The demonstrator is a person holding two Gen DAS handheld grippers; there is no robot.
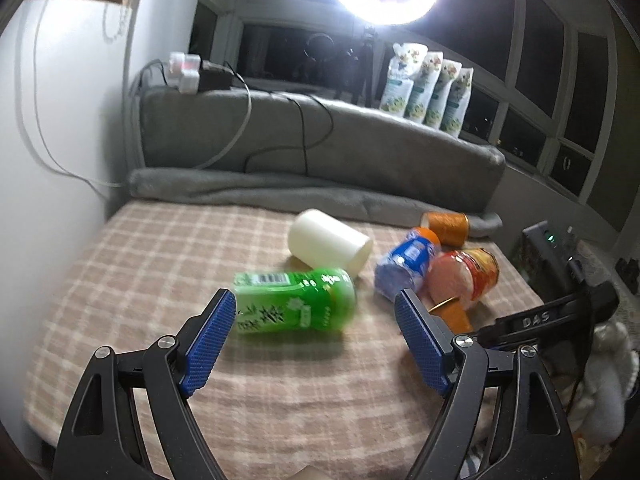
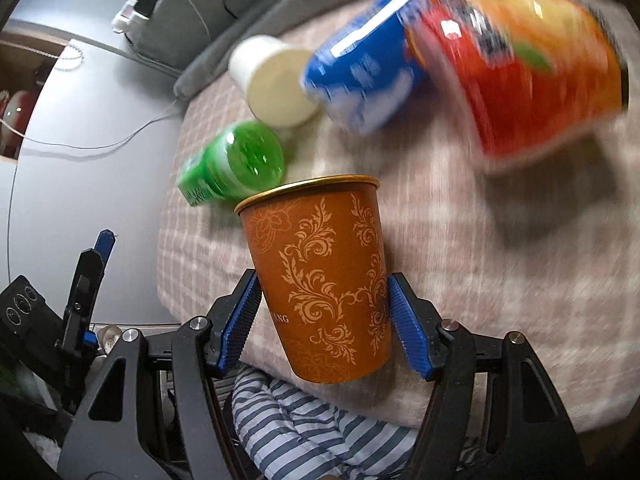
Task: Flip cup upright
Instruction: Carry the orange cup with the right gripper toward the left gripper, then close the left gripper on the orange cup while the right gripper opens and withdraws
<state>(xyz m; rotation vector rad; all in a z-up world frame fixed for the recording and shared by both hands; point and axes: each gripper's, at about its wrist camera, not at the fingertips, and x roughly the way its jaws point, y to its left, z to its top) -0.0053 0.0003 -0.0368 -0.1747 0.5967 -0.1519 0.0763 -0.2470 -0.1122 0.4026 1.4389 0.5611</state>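
Note:
My right gripper [image 2: 324,312] is shut on an orange paper cup [image 2: 320,280] with gold scroll patterns and a gold rim; the cup is held above the plaid cloth, rim pointing away from the camera. In the left wrist view a bit of this cup [image 1: 454,314] shows behind my right finger pad. My left gripper [image 1: 316,340] is open and empty, just short of a green tea bottle [image 1: 292,304] lying on its side. A white cup [image 1: 328,242] lies on its side beyond the bottle.
A blue bottle [image 1: 404,264], a red-orange bottle [image 1: 464,276] and an orange thread spool [image 1: 448,228] lie at the right on the plaid cloth [image 1: 160,280]. A grey cushion [image 1: 320,148] and a white wall [image 1: 60,120] border the surface. The other gripper's handle [image 1: 548,316] shows at right.

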